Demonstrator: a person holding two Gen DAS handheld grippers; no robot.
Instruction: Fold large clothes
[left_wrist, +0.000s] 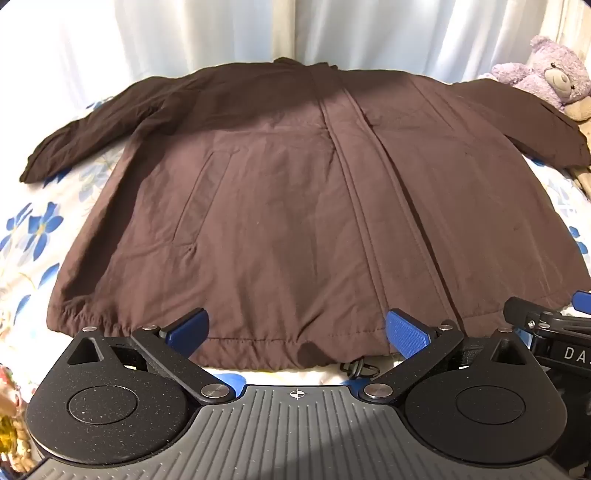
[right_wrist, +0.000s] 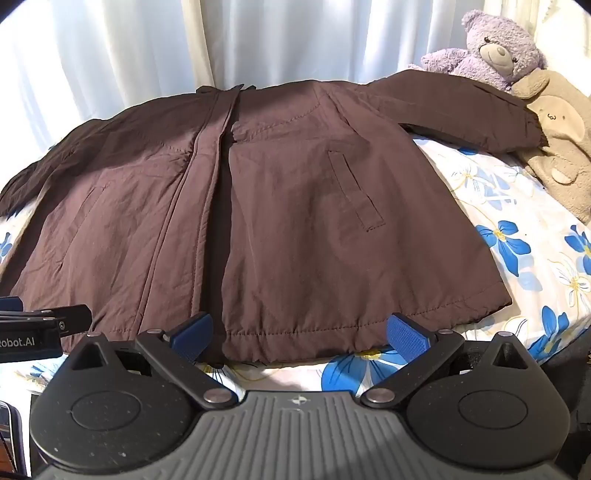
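Dark brown jacket (left_wrist: 280, 206) lies spread flat, front side up, on a bed (left_wrist: 40, 236) covered by a white sheet printed with blue flowers. Fabric is a matte woven shell, finely crinkled, slightly padded. Hem is gathered with a stitched channel, and a small black cord toggle (left_wrist: 356, 369) hangs from it at the centre front. A closed front placket (right_wrist: 207, 192) runs as a long raised strip from collar to hem. 2 slanted welt pockets show, 1 per front panel; the right wrist view gives the clearer one (right_wrist: 356, 192). Both sleeves extend outward; the cuff (right_wrist: 535, 136) on one side is gathered and rests against the soft toys.

Left gripper (left_wrist: 297, 334): black linkage arms, blue ribbed pads, fingers wide apart, nothing between them, hovering just over the hem near the toggle. Right gripper (right_wrist: 301, 338): same build, fingers likewise spread wide and empty, poised above the hem of the other front panel. Whether any pad touches the cloth, I cannot tell.

Background: white pleated curtain (left_wrist: 229, 33); fuzzy purple teddy bear (right_wrist: 491, 51); beige plush toy (right_wrist: 561, 147) beside it.
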